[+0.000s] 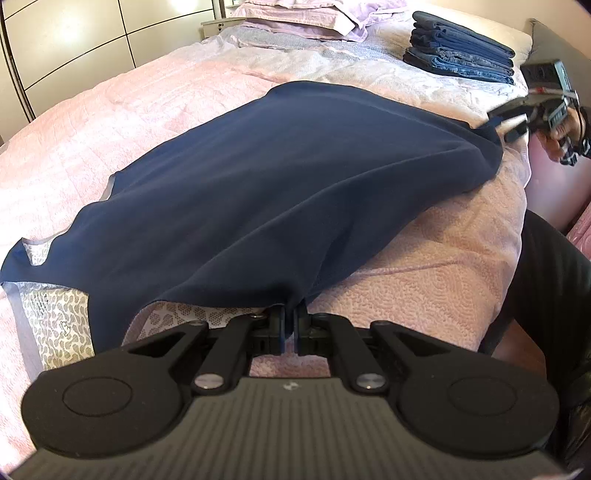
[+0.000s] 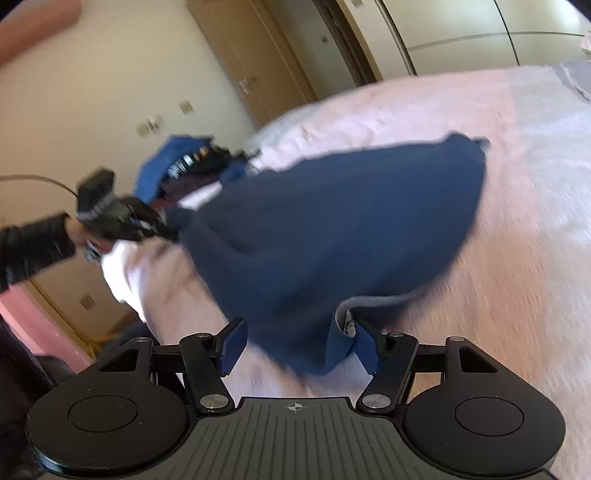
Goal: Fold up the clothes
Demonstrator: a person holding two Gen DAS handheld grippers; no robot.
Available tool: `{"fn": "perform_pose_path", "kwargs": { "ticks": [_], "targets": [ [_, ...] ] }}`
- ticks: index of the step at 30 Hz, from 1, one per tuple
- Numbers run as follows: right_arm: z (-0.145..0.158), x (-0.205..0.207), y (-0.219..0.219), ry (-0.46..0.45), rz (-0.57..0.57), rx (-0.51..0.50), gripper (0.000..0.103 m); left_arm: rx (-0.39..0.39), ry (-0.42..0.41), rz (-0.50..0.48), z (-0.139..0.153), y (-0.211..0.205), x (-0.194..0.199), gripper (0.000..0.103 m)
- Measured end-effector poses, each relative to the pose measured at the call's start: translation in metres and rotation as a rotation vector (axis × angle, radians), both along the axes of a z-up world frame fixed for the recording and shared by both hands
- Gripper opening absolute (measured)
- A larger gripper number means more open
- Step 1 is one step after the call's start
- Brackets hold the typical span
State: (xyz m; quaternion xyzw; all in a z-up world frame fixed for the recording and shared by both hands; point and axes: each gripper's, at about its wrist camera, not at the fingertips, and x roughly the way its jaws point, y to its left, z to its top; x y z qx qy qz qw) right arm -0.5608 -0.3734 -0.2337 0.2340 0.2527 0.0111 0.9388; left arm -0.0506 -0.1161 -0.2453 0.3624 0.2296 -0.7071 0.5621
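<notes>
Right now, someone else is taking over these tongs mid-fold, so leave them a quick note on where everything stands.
Left tongs: shut on the near edge of the navy garment, holding it just above the pink bedspread.
Right tongs: open, a corner of the garment lies between the fingers, not gripped.
The garment lies spread across the bed, still unfolded.
Done: a stack of folded jeans sits at the far side near the pillows.
Left: close the right tongs on that corner, then fold the garment and stack it.
</notes>
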Motion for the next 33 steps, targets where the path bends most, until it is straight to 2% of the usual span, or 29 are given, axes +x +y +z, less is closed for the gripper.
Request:
{"fn": "perform_pose_path", "kwargs": {
  "ticks": [3,6,10,13,17,19,23,27,30,33],
  "targets": [
    [0.014,0.003,-0.002,-0.024,-0.014,-0.050,0.066,-0.002,-0.002,0.001,-0.001,0.001,-0.001,0.002],
    [0.023,0.001,0.002,-0.003,-0.019,-0.104,0.066,-0.003,0.002,0.002,-0.002,0.001,0.000,0.002],
    [0.018,-0.008,0.006,0.039,-0.038,-0.083,0.066,-0.004,0.007,0.002,-0.005,0.002,0.001,0.002],
    [0.008,-0.019,0.008,0.070,-0.099,-0.056,0.066,-0.003,0.009,0.002,-0.007,0.002,0.001,0.002],
    [0.000,-0.034,0.006,0.061,-0.151,0.018,0.066,-0.004,0.008,0.003,-0.007,0.002,0.000,0.002],
    [-0.001,-0.033,0.010,0.076,-0.140,0.016,0.066,-0.004,0.007,0.005,-0.007,0.003,0.000,0.002],
    [0.003,-0.033,0.017,0.045,-0.112,0.023,0.066,-0.006,0.006,0.007,-0.007,0.003,-0.001,0.002],
    [0.004,-0.030,0.017,0.032,-0.108,0.086,0.066,-0.006,0.004,0.006,-0.006,0.003,-0.001,0.002],
    [0.000,-0.026,0.016,0.077,-0.080,0.134,0.066,-0.004,-0.001,0.003,-0.007,0.003,-0.002,0.002],
    [-0.002,-0.019,0.011,0.128,-0.074,0.132,0.066,-0.001,0.001,0.003,-0.008,0.002,-0.002,0.002]
  ]
}}
